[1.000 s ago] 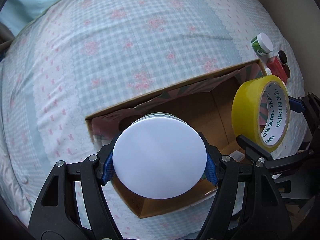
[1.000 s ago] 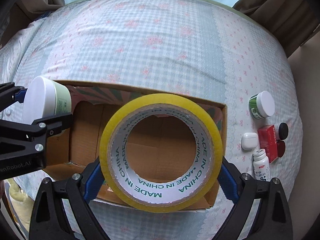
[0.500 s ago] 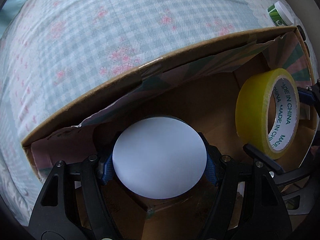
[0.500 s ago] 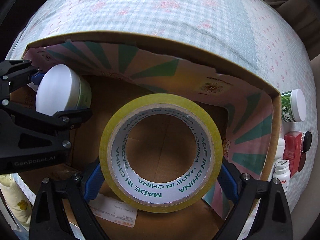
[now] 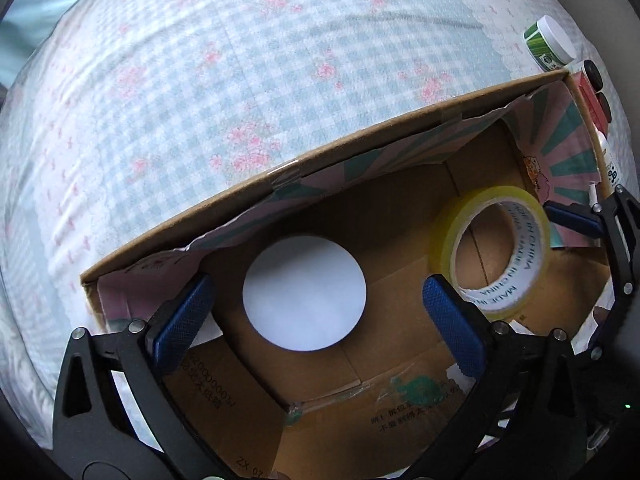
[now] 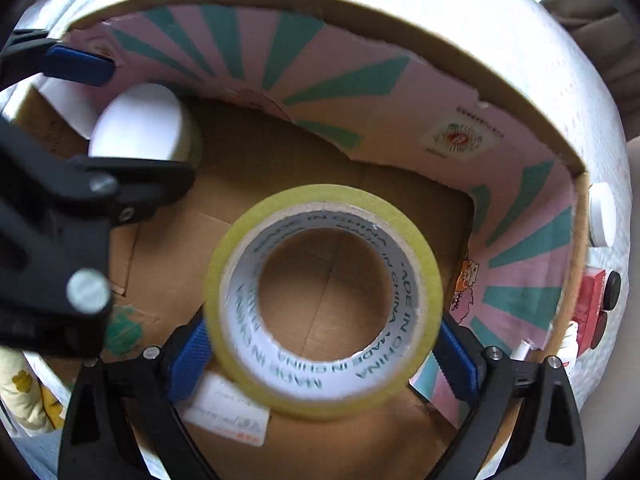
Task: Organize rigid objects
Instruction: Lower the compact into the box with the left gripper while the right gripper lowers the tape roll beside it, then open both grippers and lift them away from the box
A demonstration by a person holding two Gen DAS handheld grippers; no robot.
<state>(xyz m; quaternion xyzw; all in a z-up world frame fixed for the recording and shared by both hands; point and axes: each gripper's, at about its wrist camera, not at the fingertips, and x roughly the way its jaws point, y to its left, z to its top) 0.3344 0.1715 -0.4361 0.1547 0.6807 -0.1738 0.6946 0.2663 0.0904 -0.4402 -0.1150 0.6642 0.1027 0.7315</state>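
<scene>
A white-lidded round jar (image 5: 304,293) stands on the floor of the open cardboard box (image 5: 360,144); it also shows in the right wrist view (image 6: 138,124). My left gripper (image 5: 318,320) is open above it, pads clear of the jar on both sides. A yellow tape roll (image 6: 324,300) lies in the box, blurred, between the blue pads of my right gripper (image 6: 322,354), whose jaws stand apart from it. The roll also shows in the left wrist view (image 5: 492,252).
The box (image 6: 440,56) sits on a checked floral bedspread (image 5: 240,80). Outside its right wall lie a green white-capped jar (image 5: 550,42), a red box with dark caps (image 6: 596,304) and a small white bottle (image 6: 570,344). A paper label (image 6: 228,416) lies on the box floor.
Both grippers opened inside the box. The jar and the tape roll left the pads and now rest on the box floor. The left gripper drew back a little.
</scene>
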